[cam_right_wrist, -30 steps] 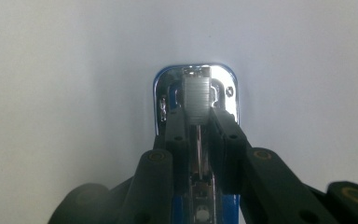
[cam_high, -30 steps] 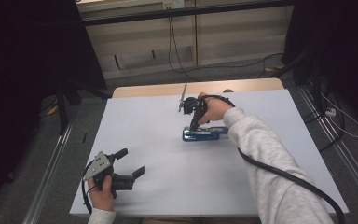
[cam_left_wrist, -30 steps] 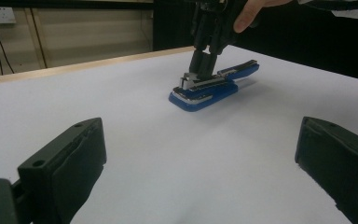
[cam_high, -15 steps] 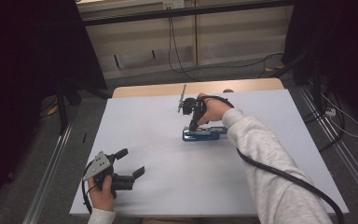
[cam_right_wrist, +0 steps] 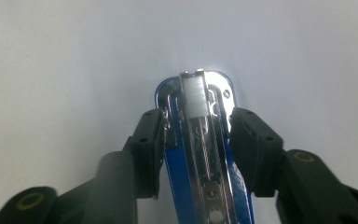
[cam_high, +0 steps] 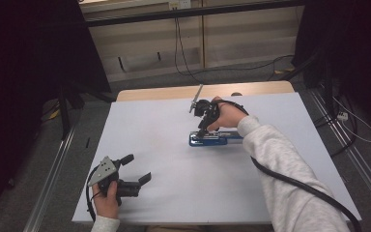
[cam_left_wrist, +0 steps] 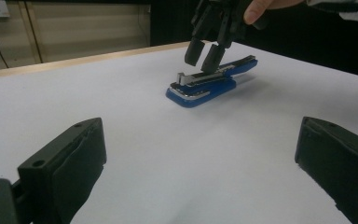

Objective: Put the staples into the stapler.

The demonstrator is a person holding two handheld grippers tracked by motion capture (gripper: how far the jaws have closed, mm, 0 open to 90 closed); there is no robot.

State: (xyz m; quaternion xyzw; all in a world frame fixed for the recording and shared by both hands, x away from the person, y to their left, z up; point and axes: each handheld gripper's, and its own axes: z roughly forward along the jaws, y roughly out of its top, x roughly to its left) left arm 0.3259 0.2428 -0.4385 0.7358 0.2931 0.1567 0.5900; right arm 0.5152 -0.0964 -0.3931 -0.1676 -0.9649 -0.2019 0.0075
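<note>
I had the right gripper (cam_high: 202, 131) pointed down at the far middle of the white table (cam_high: 164, 193), its jaws straddling the blue stapler (cam_high: 216, 139) that lay opened there, the staple channel exposed. Whether the pads actually pressed its sides, I could not tell. My left gripper (cam_high: 136, 169) hovered at the near left, jaws spread wide, holding nothing.

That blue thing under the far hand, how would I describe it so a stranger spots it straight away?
On the white table, look toward the far side, right of centre, under the right gripper. There lies a blue stapler, flat, its silver staple channel exposed on top. It is the table's one coloured object; the gripper's jaws straddle its sides.
</note>
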